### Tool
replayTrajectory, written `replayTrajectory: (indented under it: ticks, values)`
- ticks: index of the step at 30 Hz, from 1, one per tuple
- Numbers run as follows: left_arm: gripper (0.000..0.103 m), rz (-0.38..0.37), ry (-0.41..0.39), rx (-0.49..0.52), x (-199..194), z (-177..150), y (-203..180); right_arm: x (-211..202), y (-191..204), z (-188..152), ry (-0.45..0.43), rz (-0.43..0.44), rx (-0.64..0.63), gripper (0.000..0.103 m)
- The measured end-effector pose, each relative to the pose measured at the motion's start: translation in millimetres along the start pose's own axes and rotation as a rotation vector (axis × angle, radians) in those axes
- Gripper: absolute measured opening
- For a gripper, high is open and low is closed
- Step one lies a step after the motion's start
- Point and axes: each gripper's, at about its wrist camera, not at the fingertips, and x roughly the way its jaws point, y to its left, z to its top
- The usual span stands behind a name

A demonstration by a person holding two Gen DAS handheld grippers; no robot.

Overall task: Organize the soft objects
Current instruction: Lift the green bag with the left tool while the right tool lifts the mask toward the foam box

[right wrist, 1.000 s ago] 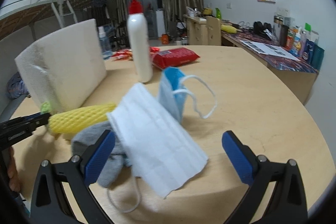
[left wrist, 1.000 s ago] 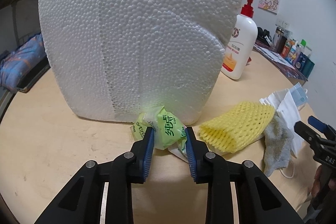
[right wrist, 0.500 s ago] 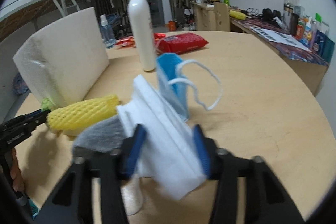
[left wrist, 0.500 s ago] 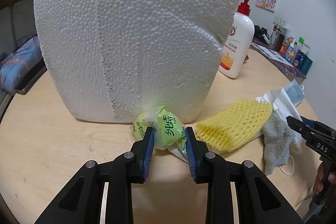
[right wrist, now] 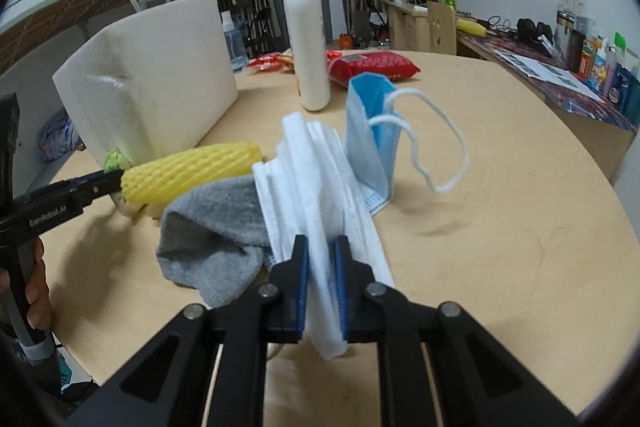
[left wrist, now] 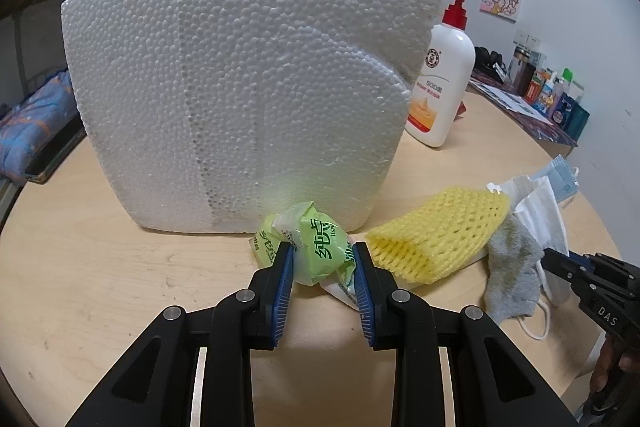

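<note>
Soft objects mostly lie unsorted: my left gripper [left wrist: 323,259] pinches the green tissue pack [left wrist: 316,247], my right gripper [right wrist: 321,259] is closing on the white mask [right wrist: 316,183].

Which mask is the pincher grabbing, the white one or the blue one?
The white mask. The right gripper is closing on its near end, while the blue mask stands free behind it with its ear loops dangling.

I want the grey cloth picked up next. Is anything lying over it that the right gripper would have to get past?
Yes. The white mask, now between the closing fingers of the right gripper, overlaps the right edge of the grey cloth. The yellow foam net borders its far side.
</note>
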Motion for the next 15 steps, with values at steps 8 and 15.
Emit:
replayTrajectory:
  ticks: [8,15]
  values:
    - [0.029,0.001,-0.017,0.007,-6.3,-0.1,0.9,-11.0,-2.6,0.4,-0.051,0.034,0.035,0.004]
    - [0.026,-0.022,-0.085,0.027,-33.4,0.4,0.2,-34.5,8.1,11.4,-0.135,0.031,0.001,0.004]
